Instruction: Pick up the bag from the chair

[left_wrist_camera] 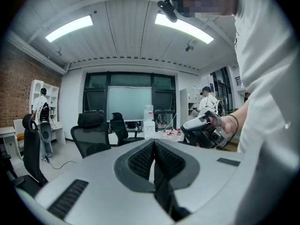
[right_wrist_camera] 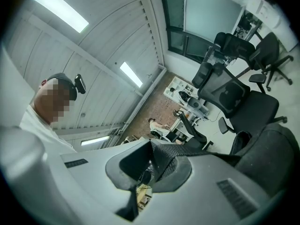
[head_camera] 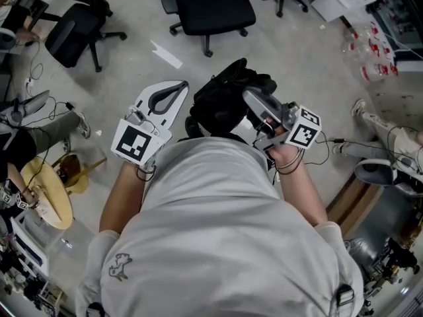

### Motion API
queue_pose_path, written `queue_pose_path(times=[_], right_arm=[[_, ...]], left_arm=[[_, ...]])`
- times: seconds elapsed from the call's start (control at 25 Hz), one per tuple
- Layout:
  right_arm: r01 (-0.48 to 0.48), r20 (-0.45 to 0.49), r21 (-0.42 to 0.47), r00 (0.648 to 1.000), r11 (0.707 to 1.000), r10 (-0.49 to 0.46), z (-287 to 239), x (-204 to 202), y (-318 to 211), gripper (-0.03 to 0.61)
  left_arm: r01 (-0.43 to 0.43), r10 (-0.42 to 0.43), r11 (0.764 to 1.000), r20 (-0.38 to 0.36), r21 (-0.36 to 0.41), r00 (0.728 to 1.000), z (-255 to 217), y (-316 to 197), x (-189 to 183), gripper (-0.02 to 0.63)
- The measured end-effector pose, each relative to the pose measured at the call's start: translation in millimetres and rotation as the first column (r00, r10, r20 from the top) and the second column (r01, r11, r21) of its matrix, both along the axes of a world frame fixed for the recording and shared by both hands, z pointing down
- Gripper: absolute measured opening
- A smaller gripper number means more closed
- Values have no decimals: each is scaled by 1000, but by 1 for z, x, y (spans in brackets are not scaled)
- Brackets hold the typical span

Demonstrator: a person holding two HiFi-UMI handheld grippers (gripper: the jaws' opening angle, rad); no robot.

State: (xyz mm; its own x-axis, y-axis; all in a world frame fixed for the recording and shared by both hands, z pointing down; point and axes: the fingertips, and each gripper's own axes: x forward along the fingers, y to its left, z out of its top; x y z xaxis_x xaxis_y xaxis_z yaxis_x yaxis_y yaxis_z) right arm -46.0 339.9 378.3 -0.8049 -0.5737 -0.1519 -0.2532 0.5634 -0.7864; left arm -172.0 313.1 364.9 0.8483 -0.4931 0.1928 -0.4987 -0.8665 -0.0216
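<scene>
A black bag (head_camera: 221, 104) hangs in the air in front of me, above the grey floor. My right gripper (head_camera: 254, 102) is shut on the bag's woven black strap (right_wrist_camera: 187, 150), which runs out of the jaws to the right toward the bag's dark body (right_wrist_camera: 274, 156). My left gripper (head_camera: 173, 92) is just left of the bag, its jaws together with nothing between them. In the left gripper view the ribbed pads (left_wrist_camera: 140, 159) nearly meet, and the right gripper (left_wrist_camera: 206, 130) shows beyond them in the person's hand. The bag touches no chair.
A black office chair (head_camera: 211, 5) stands on the floor ahead and another (head_camera: 76, 25) at far left. A white paper strip (head_camera: 165, 53) lies between them. A round wooden stool (head_camera: 47, 193) and cables are at left. Someone's legs (head_camera: 380, 134) and clutter are at right.
</scene>
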Motion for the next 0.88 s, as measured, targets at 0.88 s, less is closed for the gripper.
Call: queue_pose_path(times=[0.88], right_arm=[[-73, -43, 37, 996, 997, 74, -14, 23, 4, 32]], left_arm=[[-77, 77, 997, -7, 16, 997, -9, 8, 15, 11]])
